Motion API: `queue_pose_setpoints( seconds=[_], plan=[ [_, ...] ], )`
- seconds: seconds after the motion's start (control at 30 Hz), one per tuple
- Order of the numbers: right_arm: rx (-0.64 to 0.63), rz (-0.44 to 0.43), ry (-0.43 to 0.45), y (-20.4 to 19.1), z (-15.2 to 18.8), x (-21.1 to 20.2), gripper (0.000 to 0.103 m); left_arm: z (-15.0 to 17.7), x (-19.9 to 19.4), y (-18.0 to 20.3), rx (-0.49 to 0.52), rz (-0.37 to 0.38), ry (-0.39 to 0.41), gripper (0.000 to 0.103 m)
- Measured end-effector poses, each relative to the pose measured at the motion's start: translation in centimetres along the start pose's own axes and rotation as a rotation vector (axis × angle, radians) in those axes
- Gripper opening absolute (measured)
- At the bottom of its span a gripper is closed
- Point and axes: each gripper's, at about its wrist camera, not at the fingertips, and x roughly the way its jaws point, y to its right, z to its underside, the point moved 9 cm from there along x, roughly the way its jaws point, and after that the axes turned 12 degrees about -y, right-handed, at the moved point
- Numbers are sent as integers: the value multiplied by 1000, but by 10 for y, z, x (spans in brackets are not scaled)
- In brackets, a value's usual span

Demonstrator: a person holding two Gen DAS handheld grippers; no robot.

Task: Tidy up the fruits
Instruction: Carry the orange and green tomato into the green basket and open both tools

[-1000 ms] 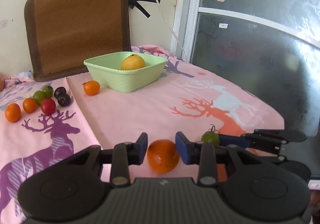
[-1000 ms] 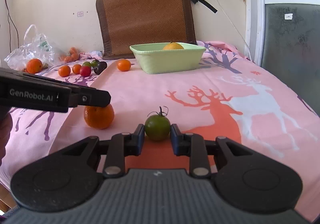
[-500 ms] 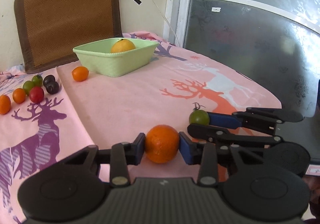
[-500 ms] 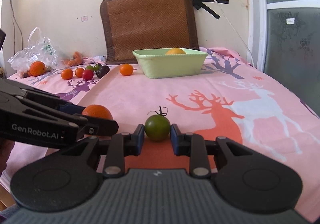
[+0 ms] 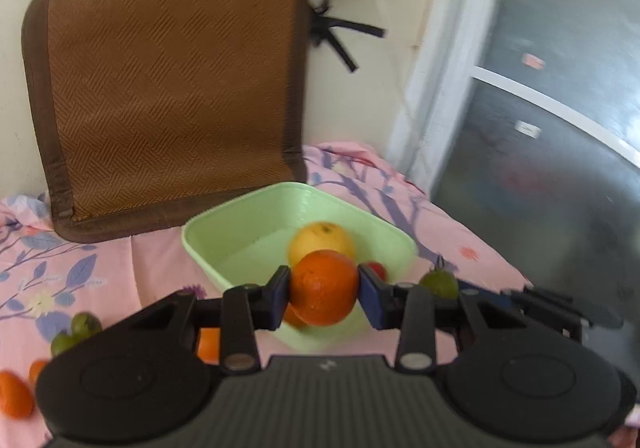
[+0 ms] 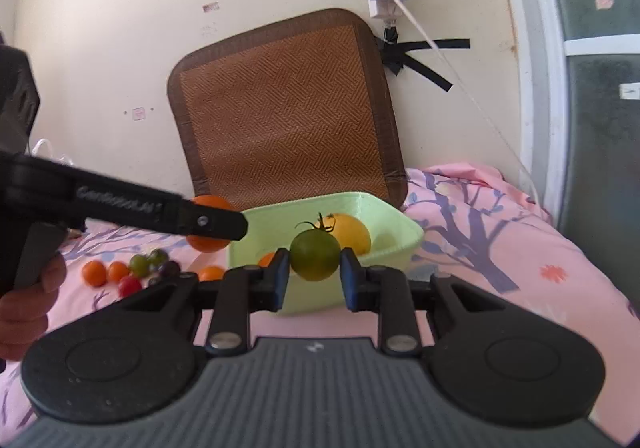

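Orange fruit fills the left gripper (image 5: 324, 294): its blue pads are clenched on an orange (image 5: 324, 292) held in the air in front of the pale green basin (image 5: 208, 248). Beside it, the right gripper (image 6: 314, 278) grasps a green tomato (image 6: 315, 255) with its stalk still on, pads pressing both sides, also lifted clear of the cloth and in front of the same basin's near wall. Inside the basin lies a yellow citrus fruit (image 6: 352, 234), with a small red fruit (image 5: 377, 270) near the right wall. The basin sits on a pink cloth (image 6: 500, 268) printed with purple trees, close to the far edge, where a brown woven mat (image 6: 288, 115) leans on the wall. Toward the cloth's left side sits a loose cluster of small fruits (image 6: 132, 272), orange, green, red and dark, well apart from the basin. A person's hand (image 6: 24, 308) holds the left gripper's handle at the right wrist view's left border.
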Motion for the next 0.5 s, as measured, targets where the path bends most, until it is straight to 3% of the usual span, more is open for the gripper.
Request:
queue_pose_setpoints(
  seconds=[0.13,0.3,0.43,0.5],
  plan=[
    [-6,-5,-48,-3,-3,32,30,-19,37,-30,-49,-33,-44,36],
    [-26,18,-39,-5,-2,41,31,-23,66,-44,-69,-39,-89,36],
    [-26,22,-21,-5,-2,41,32,-23,70,-45,-70,-43,-76,47],
    [-21,31,-9,-4,-2,40,46,-23,62,-44,-69,-41,-63,53]
  ],
)
